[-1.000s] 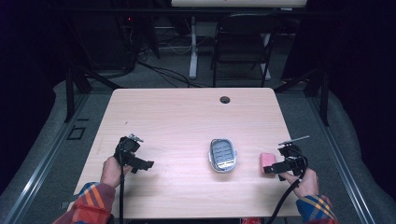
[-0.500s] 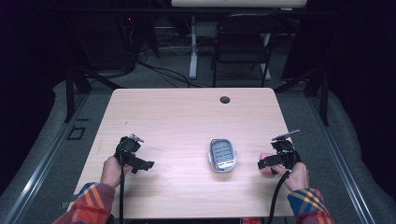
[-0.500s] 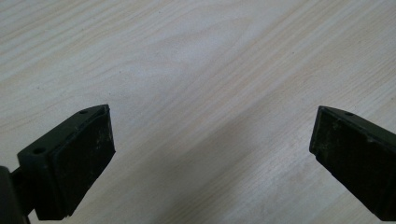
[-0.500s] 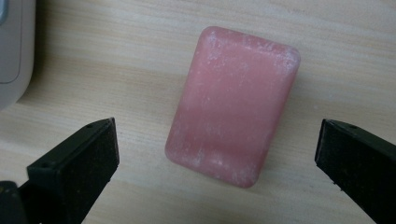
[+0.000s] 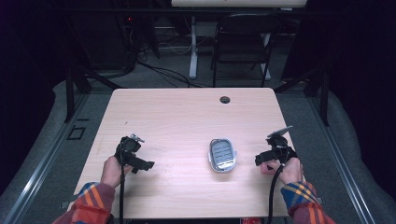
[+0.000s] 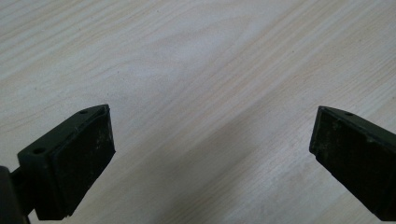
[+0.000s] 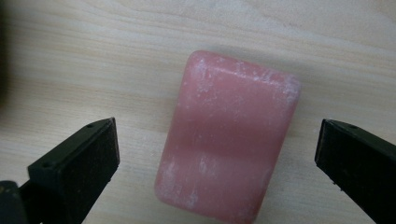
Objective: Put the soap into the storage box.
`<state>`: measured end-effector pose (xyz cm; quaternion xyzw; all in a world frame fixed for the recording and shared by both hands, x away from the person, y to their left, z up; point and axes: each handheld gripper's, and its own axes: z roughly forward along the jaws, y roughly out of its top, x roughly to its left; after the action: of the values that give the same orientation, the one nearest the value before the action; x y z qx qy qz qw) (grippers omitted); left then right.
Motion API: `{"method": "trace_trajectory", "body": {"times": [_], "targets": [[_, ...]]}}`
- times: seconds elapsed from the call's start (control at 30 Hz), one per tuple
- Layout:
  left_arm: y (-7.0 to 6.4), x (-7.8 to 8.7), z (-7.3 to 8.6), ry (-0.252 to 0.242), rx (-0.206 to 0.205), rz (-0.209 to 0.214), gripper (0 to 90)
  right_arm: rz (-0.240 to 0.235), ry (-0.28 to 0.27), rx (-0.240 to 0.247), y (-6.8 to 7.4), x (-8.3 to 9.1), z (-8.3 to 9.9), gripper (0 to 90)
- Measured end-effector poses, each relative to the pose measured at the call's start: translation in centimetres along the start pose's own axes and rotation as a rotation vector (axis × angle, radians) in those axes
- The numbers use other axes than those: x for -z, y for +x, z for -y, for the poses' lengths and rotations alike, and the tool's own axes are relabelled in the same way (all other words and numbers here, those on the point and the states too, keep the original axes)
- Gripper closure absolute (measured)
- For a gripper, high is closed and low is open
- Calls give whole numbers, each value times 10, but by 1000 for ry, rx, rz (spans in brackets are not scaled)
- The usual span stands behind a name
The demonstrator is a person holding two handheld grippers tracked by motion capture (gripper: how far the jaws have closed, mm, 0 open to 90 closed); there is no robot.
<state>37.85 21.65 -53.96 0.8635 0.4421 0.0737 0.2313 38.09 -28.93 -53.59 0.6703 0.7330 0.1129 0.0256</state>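
The pink soap bar (image 7: 227,135) lies flat on the wooden bench (image 5: 177,116), between the spread fingers of the right gripper (image 7: 217,158), touching neither. The left gripper (image 5: 137,161), fingers also spread over bare wood, sits well apart from the grey soap dish (image 5: 222,155).

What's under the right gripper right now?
A pink soap bar lies flat on the table, between the open right gripper jaws and untouched. The high view hides it beneath the gripper.
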Motion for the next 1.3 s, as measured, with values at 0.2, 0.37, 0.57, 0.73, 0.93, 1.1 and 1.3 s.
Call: {"method": "trace_trajectory", "body": {"times": [0.2,0.37,0.57,0.73,0.93,1.1,1.3], "targets": [[0,1,0,6,-5,0,1,26,24,13,4,-4,-3,136],[0,0,0,8,-5,-1,2,47,47,18,3,-4,-4,160],[-1,0,-1,12,-10,-2,3,56,44,2,5,-9,-6,274],[0,0,-1,7,-9,2,2,70,64,23,6,-8,-7,361],[0,-1,-1,5,-12,13,1,62,70,43,4,-8,-7,363],[-1,-1,-1,3,-11,19,1,67,81,62,3,-9,-8,362],[0,0,-2,-6,-16,27,1,75,81,70,6,-11,-9,368]]}}
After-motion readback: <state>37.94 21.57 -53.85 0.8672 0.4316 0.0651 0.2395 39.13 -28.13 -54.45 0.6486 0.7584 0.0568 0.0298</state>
